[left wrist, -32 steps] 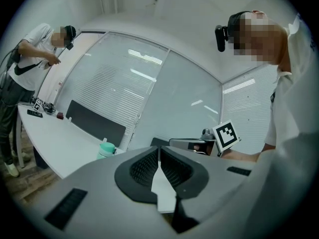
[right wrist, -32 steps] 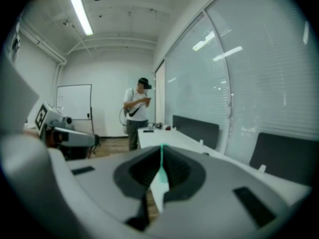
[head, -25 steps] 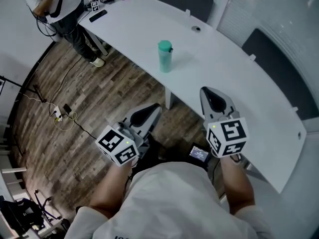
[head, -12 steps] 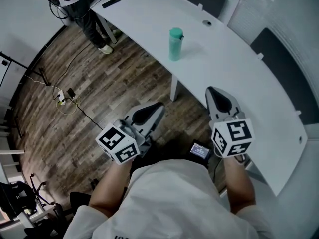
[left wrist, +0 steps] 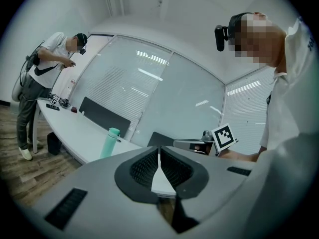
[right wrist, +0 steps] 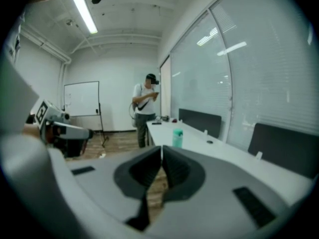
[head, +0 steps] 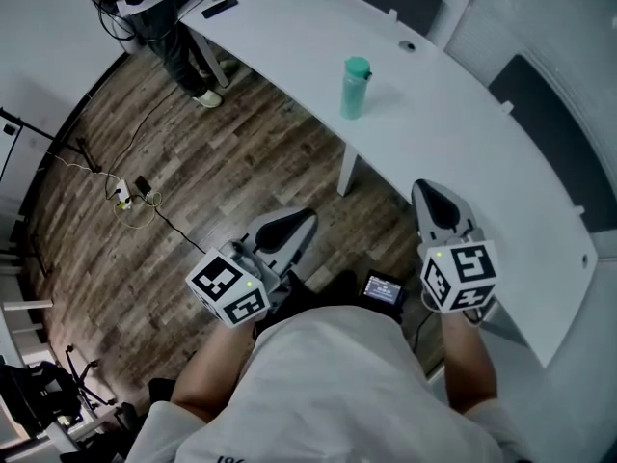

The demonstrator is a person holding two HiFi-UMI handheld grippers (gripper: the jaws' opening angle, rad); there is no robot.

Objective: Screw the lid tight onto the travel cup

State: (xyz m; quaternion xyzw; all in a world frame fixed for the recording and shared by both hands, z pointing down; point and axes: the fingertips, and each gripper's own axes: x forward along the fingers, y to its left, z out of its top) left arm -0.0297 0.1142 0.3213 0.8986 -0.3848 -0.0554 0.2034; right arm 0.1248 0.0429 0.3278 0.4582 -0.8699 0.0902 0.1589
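travel cup (head: pixel 356 87) on table (head: pixel 463 143), left gripper (head: pixel 294 225) fingers (left wrist: pixel 147 166) closed, empty; right gripper (head: pixel 434 196) likewise

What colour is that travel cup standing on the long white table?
The travel cup is mint green, with a slightly darker green lid. The head view shows it best.

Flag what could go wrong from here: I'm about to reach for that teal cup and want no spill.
1. The travel cup stands tall and narrow, fairly near the table's floor-side edge; a sideways nudge could tip it off.
2. The left gripper and right gripper are both shut and empty; reaching in without opening them would likely knock it rather than grip it.
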